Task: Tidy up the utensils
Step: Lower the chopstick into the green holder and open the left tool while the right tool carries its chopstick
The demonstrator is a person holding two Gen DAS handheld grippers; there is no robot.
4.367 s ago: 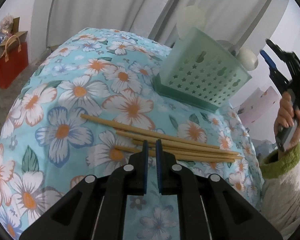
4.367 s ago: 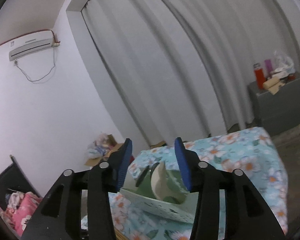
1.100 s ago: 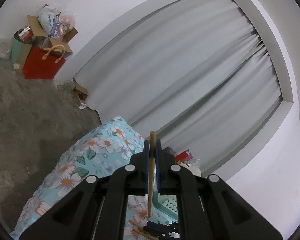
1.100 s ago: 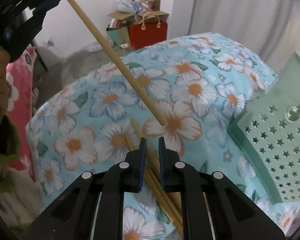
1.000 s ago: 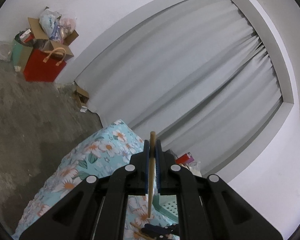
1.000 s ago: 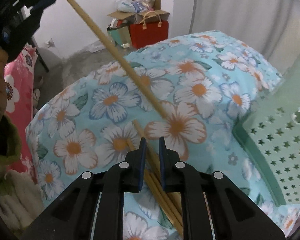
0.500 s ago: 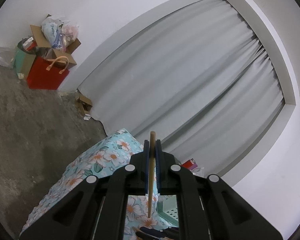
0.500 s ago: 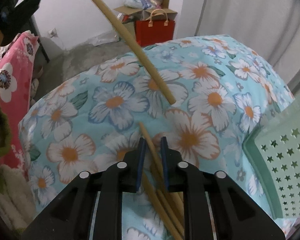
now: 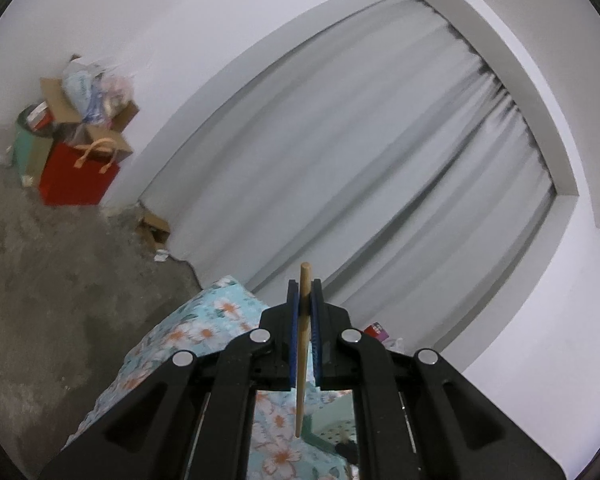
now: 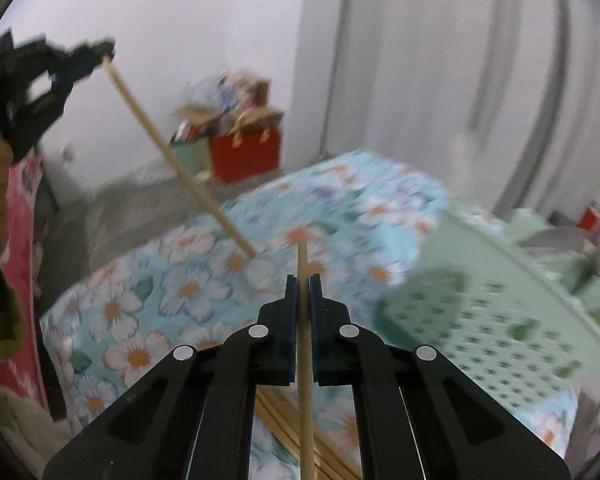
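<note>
The left gripper [image 9: 304, 292] is up in the air w/ its fingers [image 9: 292, 320] clenched on one wooden chopstick [image 9: 302, 344]. The stick pokes out a bit above the tips and hangs down below them. It holds it the same way as half a sec ago, but the view is tipped up more now, so less of the flowery worktop [image 9: 188, 332] shows.

The right gripper [image 10: 303, 286] now has a second chopstick [image 10: 305, 360] pinched between its fingers [image 10: 315, 312]. Half a sec ago it was low over the pile w/ nothing lifted; now the stick is raised and stands nearly straight up thru the fingers. The right view is blurry.

From the right view the left gripper's stick [image 10: 172, 160] slants down toward the worktop, tip near a flower. More chopsticks [image 10: 296, 432] lie on the cloth under the right gripper. The green basket [image 10: 500, 312] sits to the right, apart from the pile. A red bag [image 9: 78, 178] is on the floor by the wall.
</note>
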